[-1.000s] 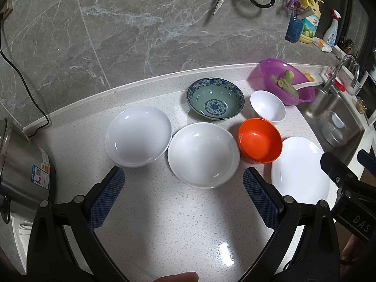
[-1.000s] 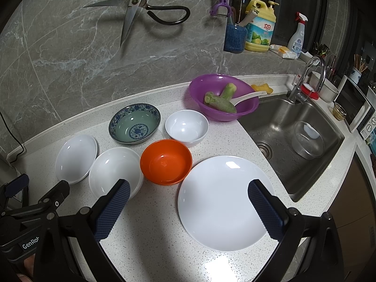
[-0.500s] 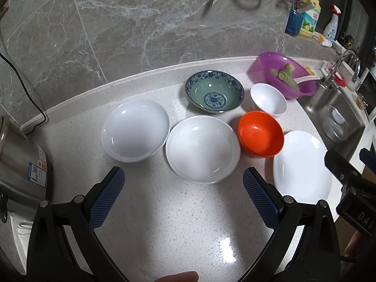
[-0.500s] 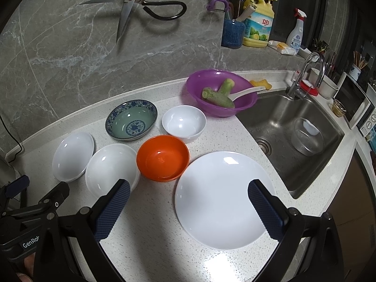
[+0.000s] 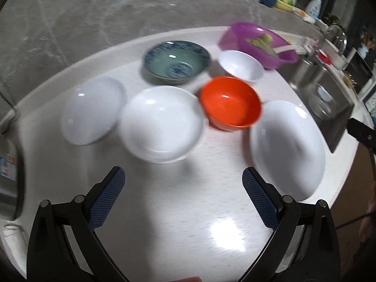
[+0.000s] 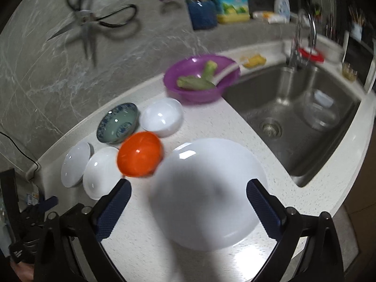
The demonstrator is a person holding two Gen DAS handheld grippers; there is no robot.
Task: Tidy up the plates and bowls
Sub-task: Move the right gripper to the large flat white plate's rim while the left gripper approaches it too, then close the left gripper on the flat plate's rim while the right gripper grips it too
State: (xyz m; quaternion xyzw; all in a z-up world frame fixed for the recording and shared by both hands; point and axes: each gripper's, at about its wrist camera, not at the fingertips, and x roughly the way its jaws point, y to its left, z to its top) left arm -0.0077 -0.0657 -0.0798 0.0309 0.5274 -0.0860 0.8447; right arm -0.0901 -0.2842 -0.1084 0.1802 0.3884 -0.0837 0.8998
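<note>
While both views are pretty blurry, here's what shows:
Left view: left claw spread wide, holding nothing, over bare tabletop; white bowl just ahead, orange bowl beside it, plate off right.
Right view: right claw also spread, empty, plate lying flat between its fingers; orange bowl touching the plate's left edge.

six dishes sit upright and empty on the counter, blurred. a big white plate lies flat nearest the sink. just beside it an orange bowl, with a small white bowl behind. a blue-patterned bowl sits near the wall. two shallow white bowls, one middle, one leftmost, lie side by side.
</note>
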